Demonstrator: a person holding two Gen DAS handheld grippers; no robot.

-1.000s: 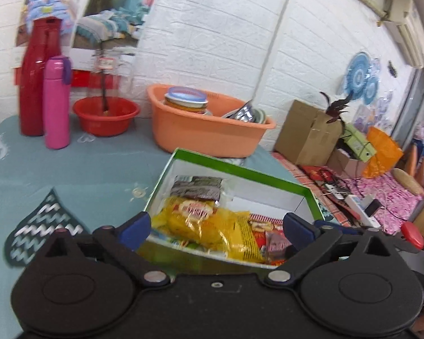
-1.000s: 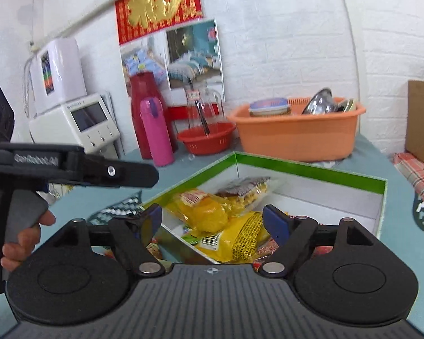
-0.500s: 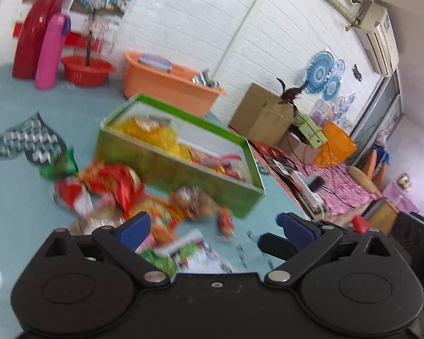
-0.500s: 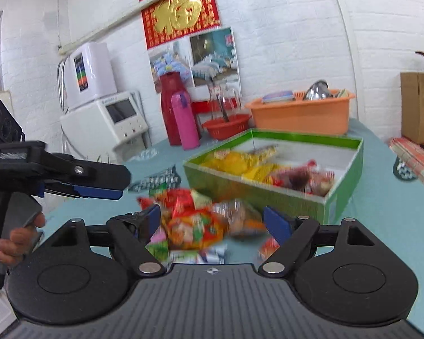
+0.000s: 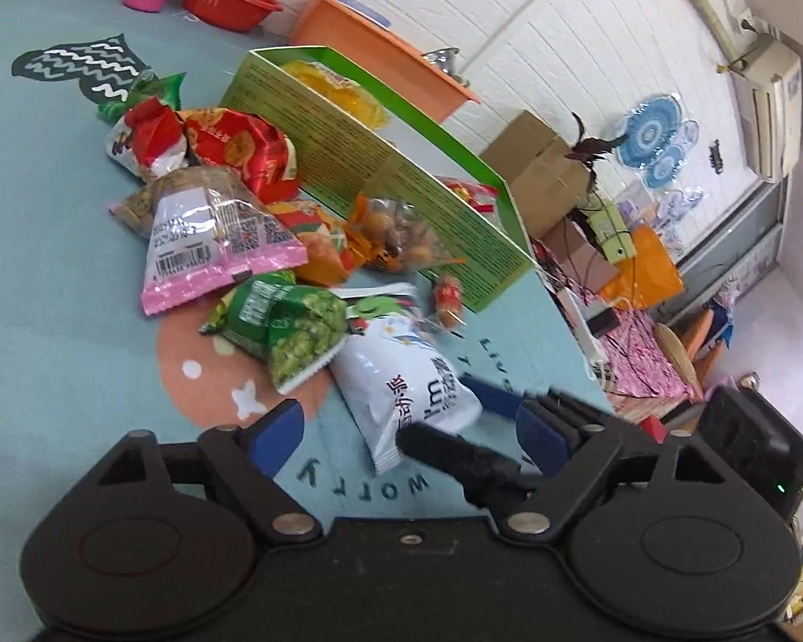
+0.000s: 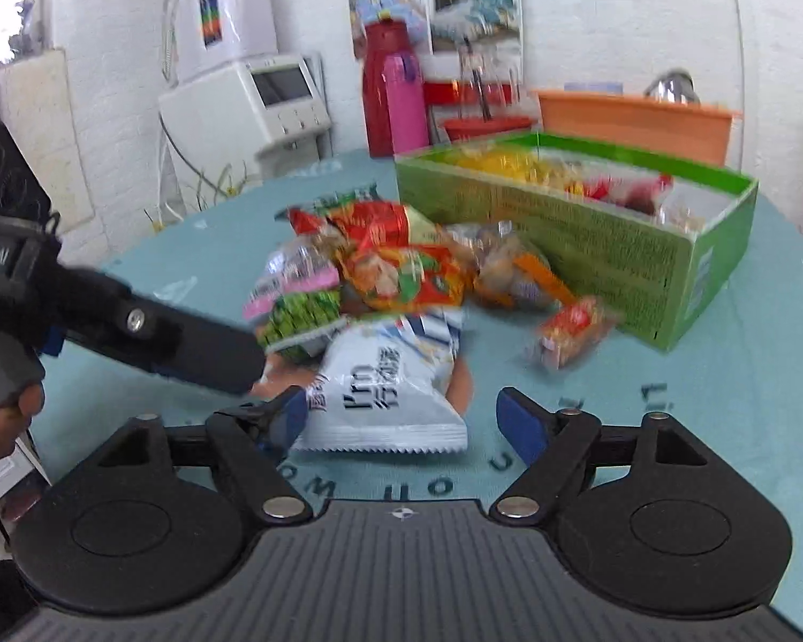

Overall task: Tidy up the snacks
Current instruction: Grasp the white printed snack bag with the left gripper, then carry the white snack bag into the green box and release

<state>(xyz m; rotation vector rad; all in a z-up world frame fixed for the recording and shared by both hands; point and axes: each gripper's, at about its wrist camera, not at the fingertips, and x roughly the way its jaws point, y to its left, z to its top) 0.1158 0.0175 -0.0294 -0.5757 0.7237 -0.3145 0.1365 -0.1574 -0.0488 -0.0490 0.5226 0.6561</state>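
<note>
We see both grippers, left (image 5: 409,436) and right (image 6: 404,422), with jaws released, grasping nothing. The white snack bag (image 6: 388,382) lies flat on the tabletop (image 6: 696,417) between the right jaws, near the green box (image 6: 573,246).

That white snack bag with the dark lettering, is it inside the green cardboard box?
No, the white snack bag lies flat on the teal tablecloth, outside and in front of the green cardboard box.
</note>
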